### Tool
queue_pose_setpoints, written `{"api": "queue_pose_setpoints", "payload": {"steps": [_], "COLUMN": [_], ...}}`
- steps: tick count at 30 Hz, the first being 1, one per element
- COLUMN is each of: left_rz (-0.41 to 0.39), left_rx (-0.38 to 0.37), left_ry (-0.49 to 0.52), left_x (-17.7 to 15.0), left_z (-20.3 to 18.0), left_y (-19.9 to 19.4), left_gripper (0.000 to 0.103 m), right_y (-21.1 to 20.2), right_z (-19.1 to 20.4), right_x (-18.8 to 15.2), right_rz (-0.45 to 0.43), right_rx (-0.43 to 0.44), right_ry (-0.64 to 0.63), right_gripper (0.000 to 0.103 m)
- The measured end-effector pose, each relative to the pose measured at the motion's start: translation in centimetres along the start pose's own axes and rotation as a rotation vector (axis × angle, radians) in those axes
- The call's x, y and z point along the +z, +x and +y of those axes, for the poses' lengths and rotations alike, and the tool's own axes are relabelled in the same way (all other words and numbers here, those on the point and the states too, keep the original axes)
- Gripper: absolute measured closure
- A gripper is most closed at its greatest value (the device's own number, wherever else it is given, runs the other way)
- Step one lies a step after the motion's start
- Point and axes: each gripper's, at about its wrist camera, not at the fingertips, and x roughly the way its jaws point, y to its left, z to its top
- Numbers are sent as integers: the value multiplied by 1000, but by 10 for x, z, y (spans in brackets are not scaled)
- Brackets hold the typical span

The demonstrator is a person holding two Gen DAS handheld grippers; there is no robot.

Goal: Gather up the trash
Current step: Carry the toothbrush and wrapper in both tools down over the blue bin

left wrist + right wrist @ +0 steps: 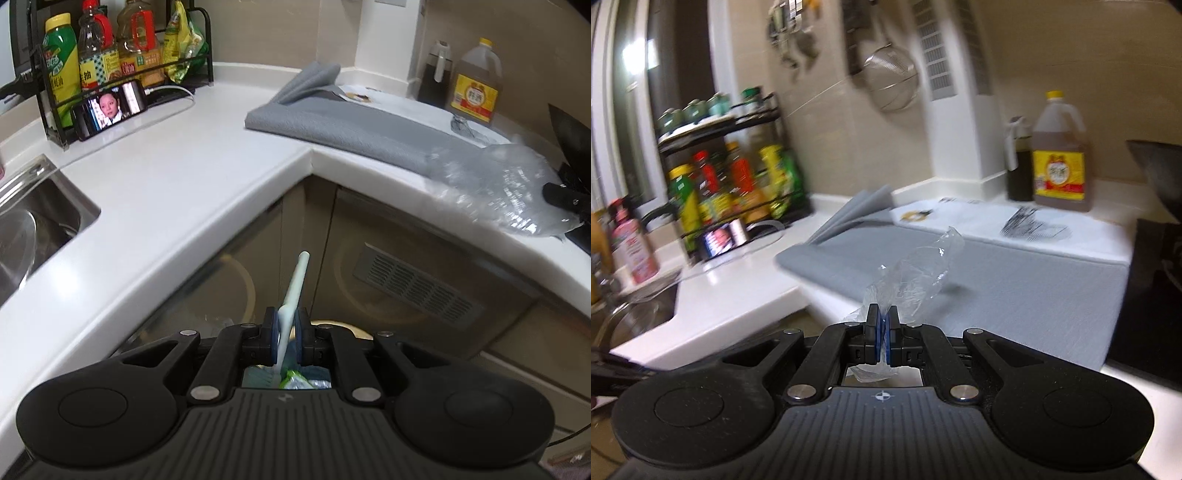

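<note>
Both tongs are pinched tight: the left gripper point(286, 325) clamps a pale green straw point(293, 291) in front of the cupboards below the white counter point(166, 177), and the right gripper point(882, 325) clamps a clear plastic wrapper point(916, 273) over the grey mat point(1015, 280). Smaller still, a phone point(110, 109) leans against the bottle rack point(48, 110).

We see a grey mat point(343, 125) lying on the white bench point(177, 162), a phone point(110, 109) propped against the bottle rack point(122, 55), and a sink point(33, 225).
</note>
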Motion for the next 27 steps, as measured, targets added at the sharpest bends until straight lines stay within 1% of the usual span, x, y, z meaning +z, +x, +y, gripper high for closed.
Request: {"api": "queue_pose_setpoints", "payload": {"steps": [4, 7, 14, 18, 22, 27], "left_rz": [19, 51, 106, 137, 144, 156], "left_rx": [-6, -18, -23, -26, -9, -12], "left_ry": [-2, -7, 4, 17, 34, 43], "left_x": [-18, -28, -46, -52, -53, -54], "left_z": [-3, -5, -13, -15, -15, -16], "left_y": [-2, 2, 17, 27, 32, 37], "left_gripper": [93, 93, 93, 93, 93, 93], "right_y": [-1, 5, 20, 25, 31, 36], "right_z": [20, 34, 57, 60, 62, 66], "right_x": [-22, -41, -77, -85, -86, -89], "right_rz": [72, 141, 258, 296, 320, 346], "right_rx": [48, 73, 88, 81, 79, 85], "right_ry": [-13, -19, -67, -73, -81, -97], "right_gripper": [100, 100, 100, 100, 100, 100]}}
